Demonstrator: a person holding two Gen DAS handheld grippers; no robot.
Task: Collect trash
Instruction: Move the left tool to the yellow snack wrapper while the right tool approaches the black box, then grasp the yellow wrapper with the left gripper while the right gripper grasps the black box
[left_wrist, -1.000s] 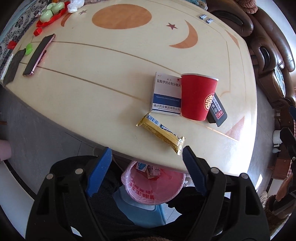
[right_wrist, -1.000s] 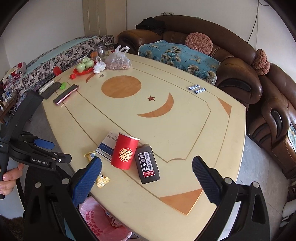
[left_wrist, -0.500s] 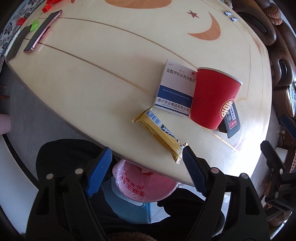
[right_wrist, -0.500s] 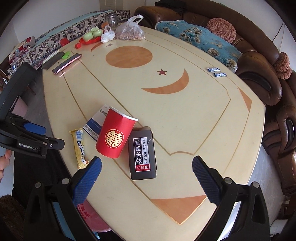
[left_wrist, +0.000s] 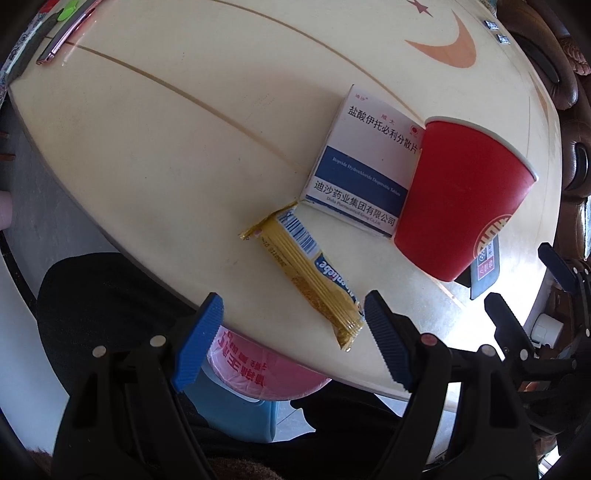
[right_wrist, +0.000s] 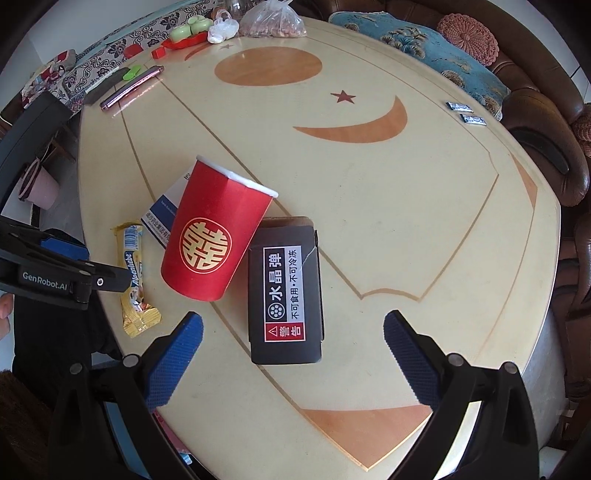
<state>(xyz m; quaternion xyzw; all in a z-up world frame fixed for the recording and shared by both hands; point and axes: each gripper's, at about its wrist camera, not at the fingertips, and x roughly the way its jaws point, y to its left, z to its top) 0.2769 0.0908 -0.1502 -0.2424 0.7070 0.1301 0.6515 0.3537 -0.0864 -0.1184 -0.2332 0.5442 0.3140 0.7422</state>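
Note:
A yellow candy wrapper (left_wrist: 314, 273) lies near the table's front edge, just ahead of my open, empty left gripper (left_wrist: 291, 339); it also shows in the right wrist view (right_wrist: 135, 284). Behind it lie a white and blue medicine box (left_wrist: 365, 162) and an upright red paper cup (left_wrist: 458, 199). In the right wrist view the cup (right_wrist: 214, 232) stands left of a black box (right_wrist: 284, 291). My right gripper (right_wrist: 291, 354) is open and empty, just in front of the black box. A bin with a pink bag (left_wrist: 258, 373) sits under the table edge.
The cream table (right_wrist: 388, 184) carries a phone (right_wrist: 131, 86), green and red items (right_wrist: 184, 35), a bag of nuts (right_wrist: 273, 20) and two small packets (right_wrist: 465, 112) at the far side. A brown sofa (right_wrist: 543, 110) stands right. The left gripper body (right_wrist: 48, 269) shows at the left.
Both grippers have moved forward and lower toward the table. The wrapper, box and cup look larger and closer. Both stay open.

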